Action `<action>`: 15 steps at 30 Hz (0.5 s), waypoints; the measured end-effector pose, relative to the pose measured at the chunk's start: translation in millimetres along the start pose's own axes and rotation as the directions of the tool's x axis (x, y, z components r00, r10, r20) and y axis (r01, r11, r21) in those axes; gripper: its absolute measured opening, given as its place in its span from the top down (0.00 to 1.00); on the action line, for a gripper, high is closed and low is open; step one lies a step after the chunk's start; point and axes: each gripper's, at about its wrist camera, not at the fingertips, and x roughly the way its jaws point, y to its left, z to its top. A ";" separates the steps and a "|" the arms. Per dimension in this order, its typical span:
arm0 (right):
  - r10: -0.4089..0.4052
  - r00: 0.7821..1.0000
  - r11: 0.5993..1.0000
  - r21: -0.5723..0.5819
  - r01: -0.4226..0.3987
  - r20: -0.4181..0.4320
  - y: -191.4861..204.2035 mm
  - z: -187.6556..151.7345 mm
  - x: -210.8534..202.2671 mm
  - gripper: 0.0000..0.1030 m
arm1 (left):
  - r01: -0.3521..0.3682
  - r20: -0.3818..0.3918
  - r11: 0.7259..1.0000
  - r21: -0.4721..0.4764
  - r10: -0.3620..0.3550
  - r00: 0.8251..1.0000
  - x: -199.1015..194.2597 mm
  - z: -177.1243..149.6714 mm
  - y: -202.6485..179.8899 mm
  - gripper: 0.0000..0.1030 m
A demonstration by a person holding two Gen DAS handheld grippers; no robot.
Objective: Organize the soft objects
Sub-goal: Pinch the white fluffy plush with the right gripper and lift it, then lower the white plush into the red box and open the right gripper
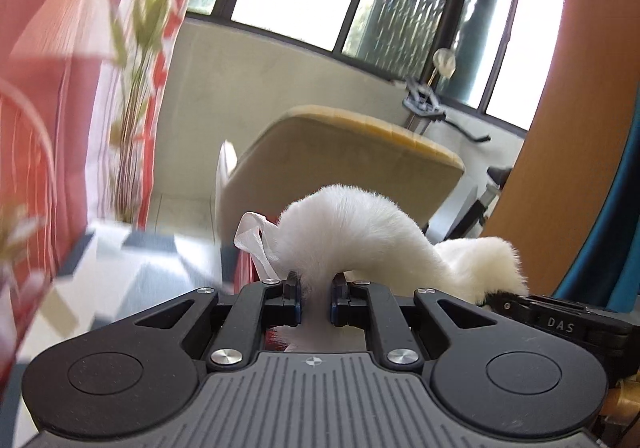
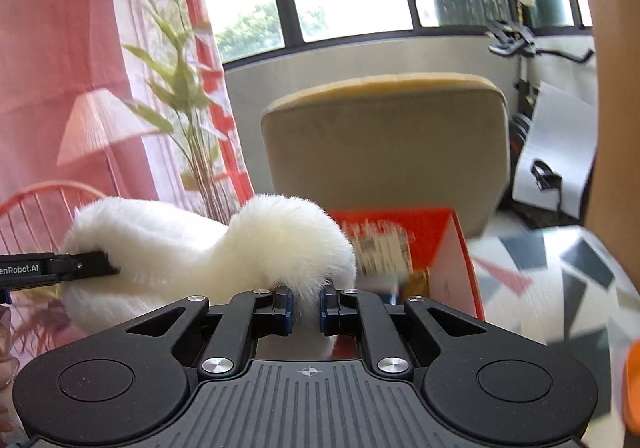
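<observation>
Left gripper (image 1: 316, 298) clamped tight on white fur piece (image 1: 352, 224); right gripper (image 2: 306, 306) pinching its other end

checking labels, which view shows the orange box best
The right wrist view: the orange box sits just behind the white fluffy toy, its lid, one side and a blurred label showing. In the left wrist view only a red sliver peeks out beside the toy, too little to read.

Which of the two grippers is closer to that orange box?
Right. The right gripper, clamped on the white furry thing, has the orange box just ahead to its right. The left gripper grips the fur's other end, further away.
</observation>
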 end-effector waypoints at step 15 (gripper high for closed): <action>-0.211 0.977 0.961 -0.191 0.200 -0.040 -46.6 21.7 109.9 0.90 | 0.020 -0.143 0.992 0.125 -0.002 0.990 137.4 18.3 -23.3 0.87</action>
